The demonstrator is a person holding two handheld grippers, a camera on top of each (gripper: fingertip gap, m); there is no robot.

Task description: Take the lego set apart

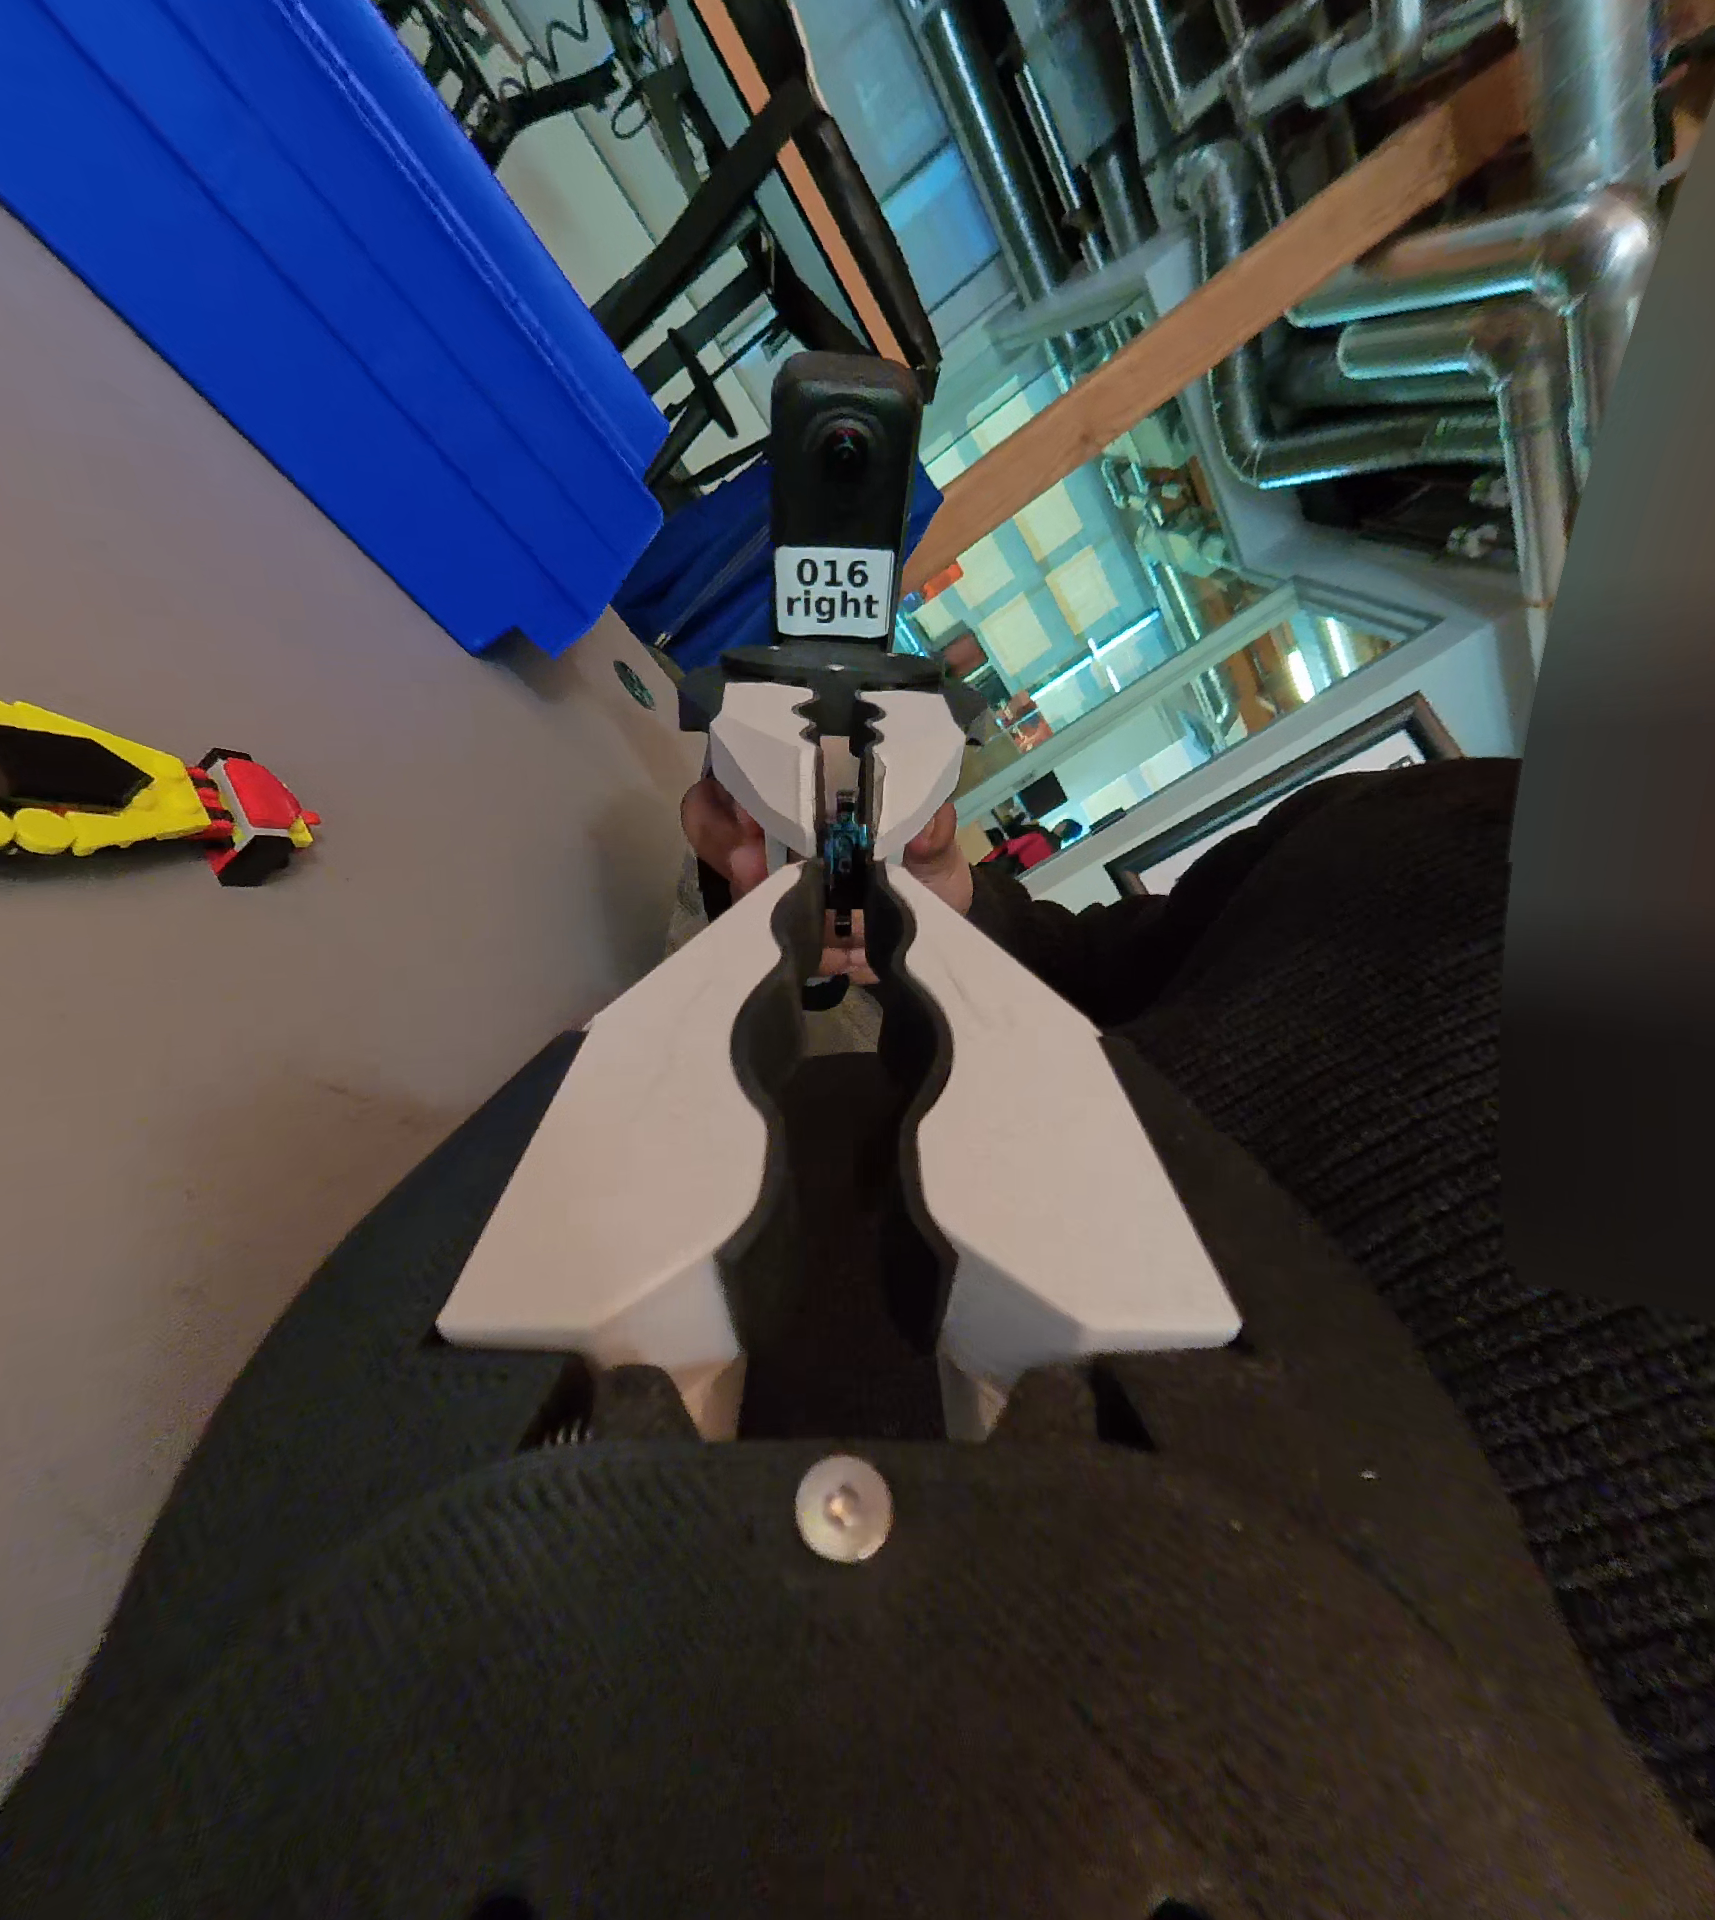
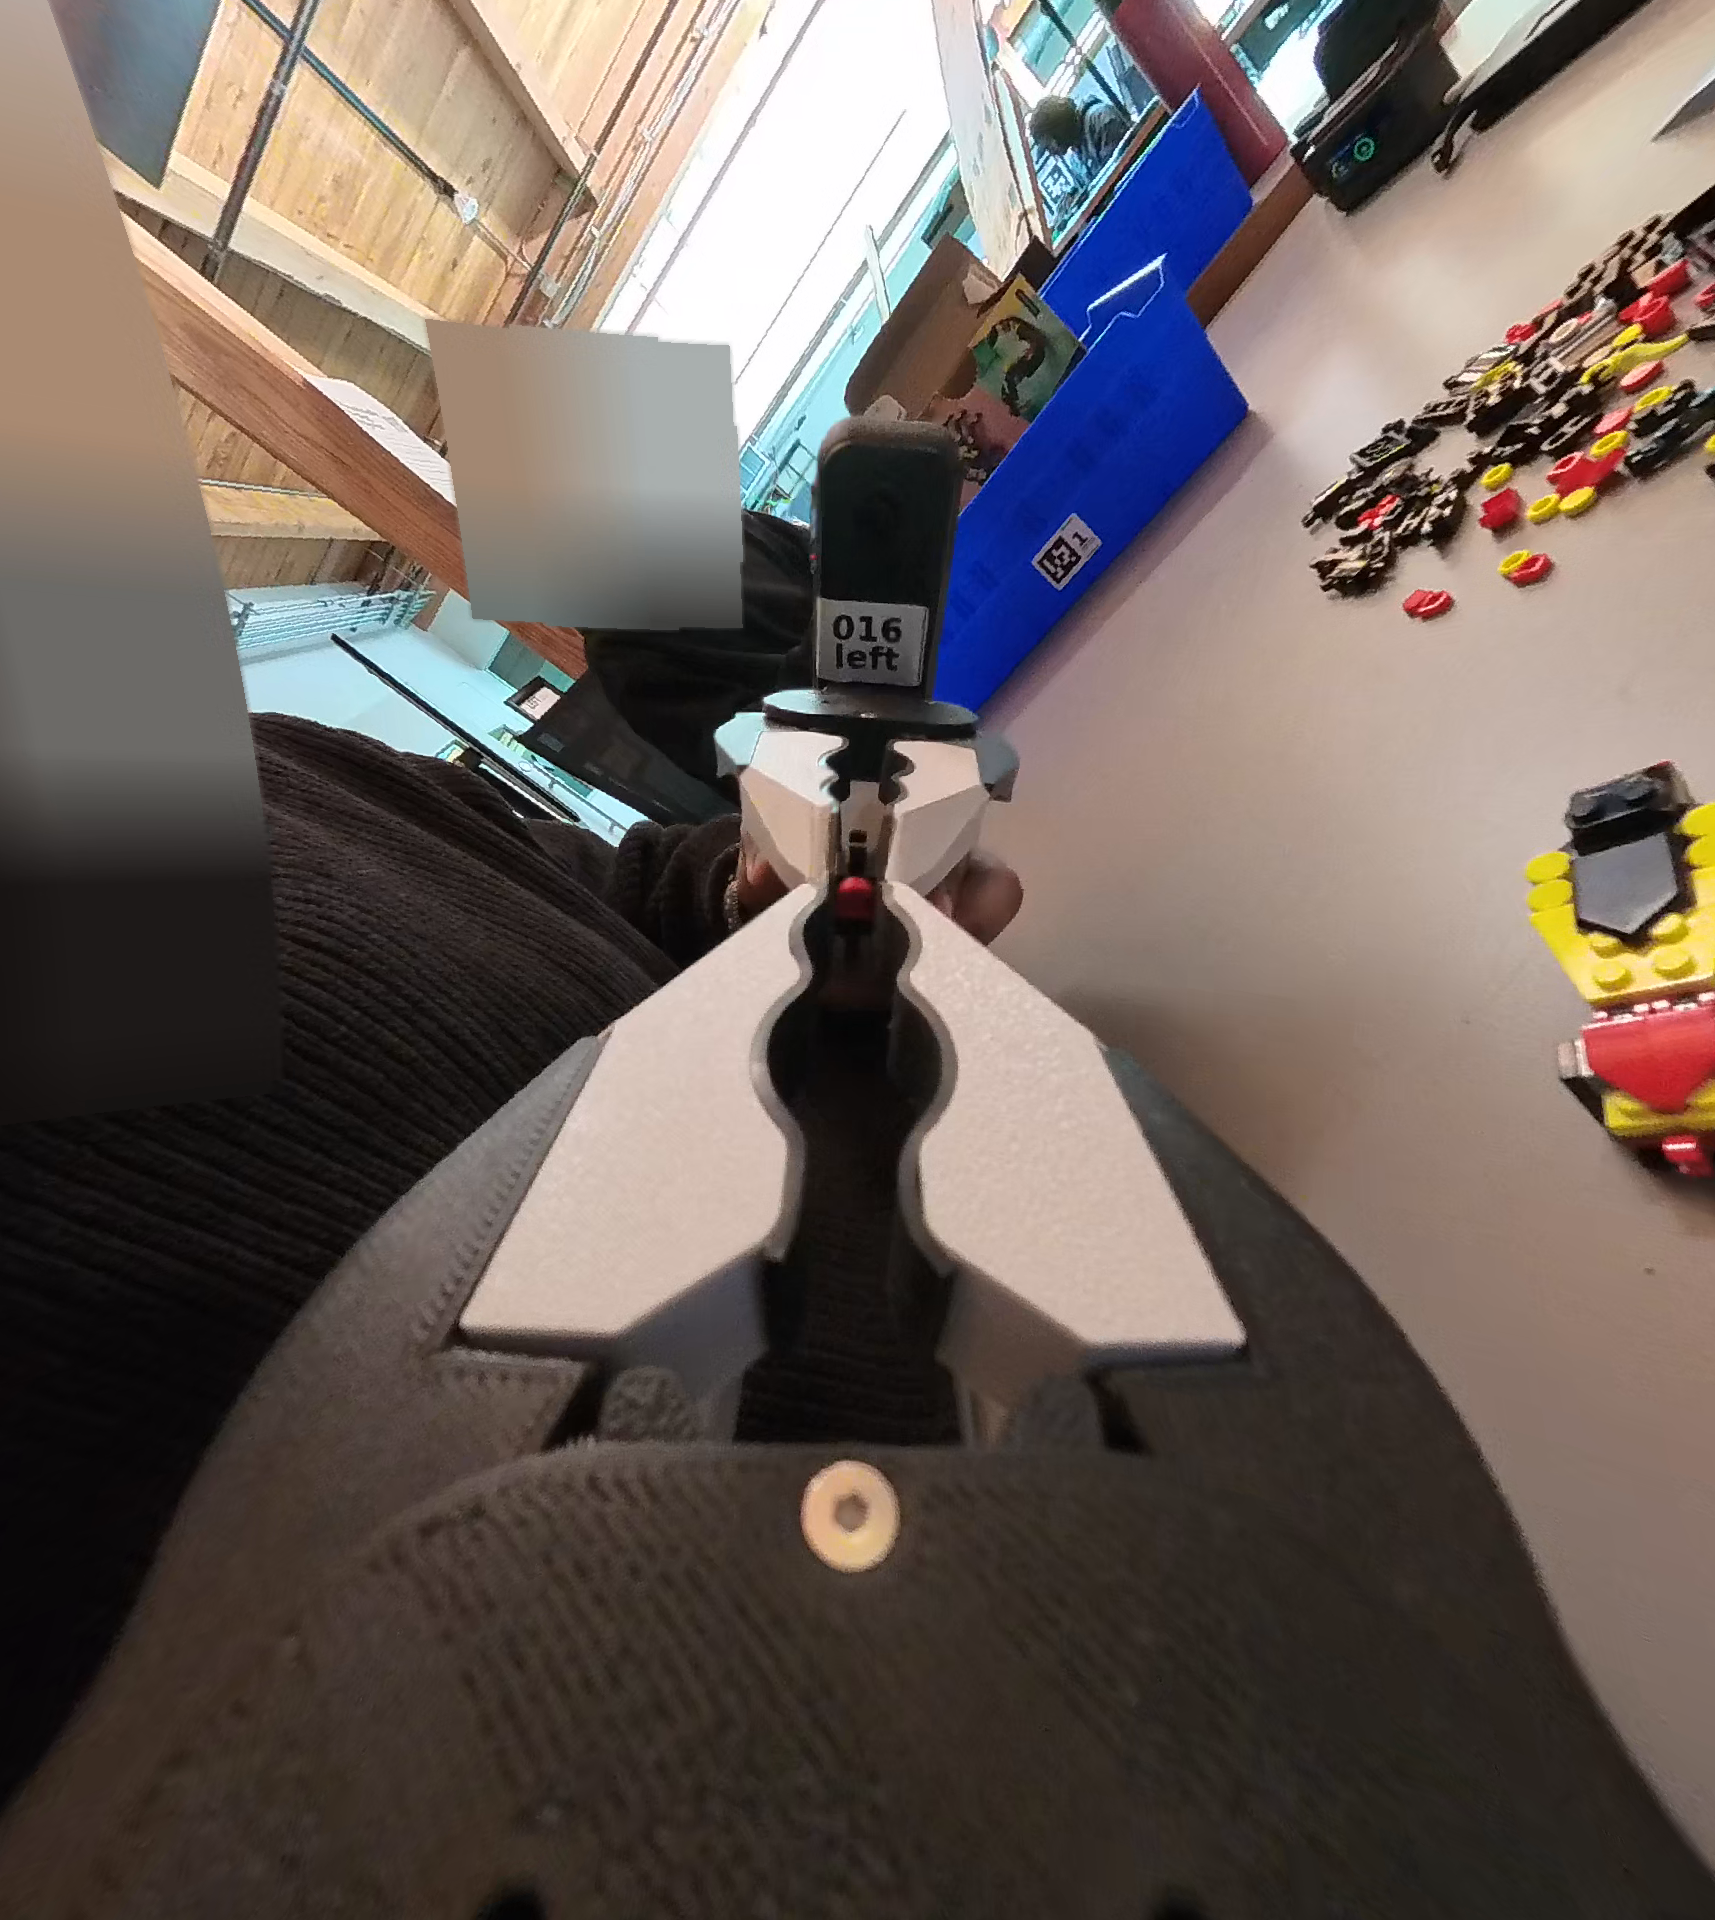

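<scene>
My left gripper [image 1: 840,883] and my right gripper [image 2: 853,899] face each other tip to tip in the air above the table's edge. Both are shut on one small lego piece, which looks black and blue in the left wrist view [image 1: 845,844] and red in the right wrist view [image 2: 855,889]. The right gripper [image 1: 842,774] shows just beyond my left one, and the left gripper [image 2: 858,821] shows beyond my right one. The rest of the lego set, a yellow, black and red model [image 1: 94,779] [image 2: 1663,977], lies flat on the grey table [image 1: 209,1039], away from both grippers.
A pile of several loose black, yellow and red lego parts [image 2: 1611,395] lies farther along the table [image 2: 1352,831]. Blue bins [image 1: 313,312] [image 2: 1092,468] stand at the table's far side. A person's dark knitted sleeve [image 1: 1352,1039] is beside the grippers. Less than 4 cm separates the two grippers' tips.
</scene>
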